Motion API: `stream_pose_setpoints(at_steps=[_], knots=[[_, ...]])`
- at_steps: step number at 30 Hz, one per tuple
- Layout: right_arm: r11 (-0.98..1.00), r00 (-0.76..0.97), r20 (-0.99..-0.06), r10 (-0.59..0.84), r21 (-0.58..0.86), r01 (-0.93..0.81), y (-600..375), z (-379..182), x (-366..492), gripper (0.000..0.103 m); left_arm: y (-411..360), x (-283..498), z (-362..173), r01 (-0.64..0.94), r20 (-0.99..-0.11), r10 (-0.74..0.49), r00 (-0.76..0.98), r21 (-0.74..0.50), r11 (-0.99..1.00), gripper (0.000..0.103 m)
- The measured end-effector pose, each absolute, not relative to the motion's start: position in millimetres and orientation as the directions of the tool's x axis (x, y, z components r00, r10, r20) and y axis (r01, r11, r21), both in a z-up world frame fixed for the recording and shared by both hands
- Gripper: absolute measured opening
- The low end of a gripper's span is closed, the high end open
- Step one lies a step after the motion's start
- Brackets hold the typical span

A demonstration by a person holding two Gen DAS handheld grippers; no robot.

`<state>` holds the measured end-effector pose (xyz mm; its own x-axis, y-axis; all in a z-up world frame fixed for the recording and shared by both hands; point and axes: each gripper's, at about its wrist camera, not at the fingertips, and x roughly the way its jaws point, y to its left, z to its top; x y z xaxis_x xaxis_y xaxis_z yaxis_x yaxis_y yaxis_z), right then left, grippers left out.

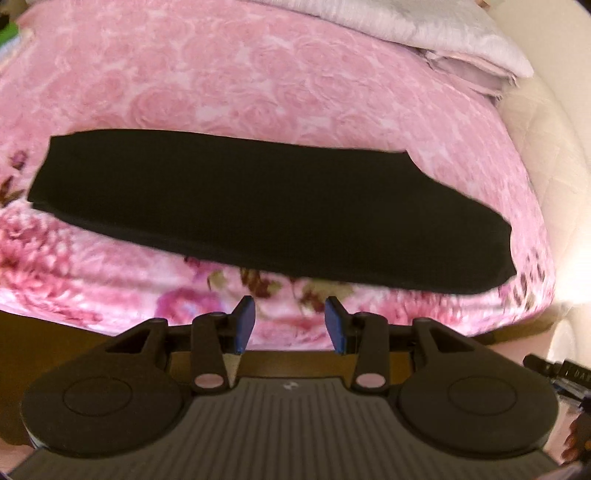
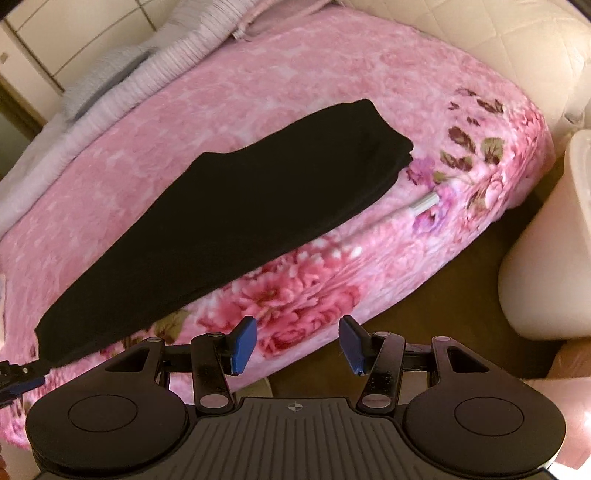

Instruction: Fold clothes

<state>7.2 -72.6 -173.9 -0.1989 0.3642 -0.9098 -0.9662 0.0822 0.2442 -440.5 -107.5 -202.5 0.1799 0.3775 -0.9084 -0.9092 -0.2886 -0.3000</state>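
Note:
A black garment [image 1: 266, 206] lies folded into a long flat strip on the pink floral bed cover [image 1: 221, 85]. It also shows in the right wrist view [image 2: 229, 218], running diagonally from lower left to upper right. My left gripper [image 1: 290, 325] is open and empty, held back from the garment's near edge, over the bed's front edge. My right gripper [image 2: 298, 345] is open and empty, off the bed's near edge and to the right of the garment's lower end. The left gripper's tip [image 2: 14, 376] shows at the left edge of the right wrist view.
A folded pale lilac blanket [image 1: 443, 33] lies at the head of the bed, also in the right wrist view [image 2: 155, 70]. A cream padded bed frame [image 2: 517, 40] curves around the mattress. A white tub-like object [image 2: 550, 251] stands on the brown floor [image 2: 443, 295] at right.

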Motion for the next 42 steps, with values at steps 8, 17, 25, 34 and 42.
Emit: stream_pose_setpoints(at_steps=[8,17,25,34,42], knots=[[0.141,-0.258,-0.910,0.325,0.316,-0.938,2,-204,-68,0.053,-72,-548,-250,-0.774,-0.898,0.391,0.202,-0.391,-0.499,0.037],[0.113,-0.267,-0.943,0.200,0.293,-0.949,38,-255,-112,0.053,-151,-645,-315,-0.325,-0.827,0.561,0.051,-0.545,-0.773,0.035],[0.071,-0.312,-0.924,0.222,0.335,-0.940,66,-281,-106,0.053,-190,-645,-352,-0.080,-0.736,0.664,-0.130,-0.660,-0.747,0.035],[0.042,-0.372,-0.883,0.287,0.399,-0.916,102,-315,-71,0.053,-193,-657,-389,-0.050,-0.672,0.683,-0.285,-0.701,-0.711,0.035],[0.067,-0.325,-0.897,0.301,0.360,-0.931,94,-335,-59,0.053,-180,-670,-409,-0.128,-0.644,0.704,-0.300,-0.704,-0.698,0.036]])
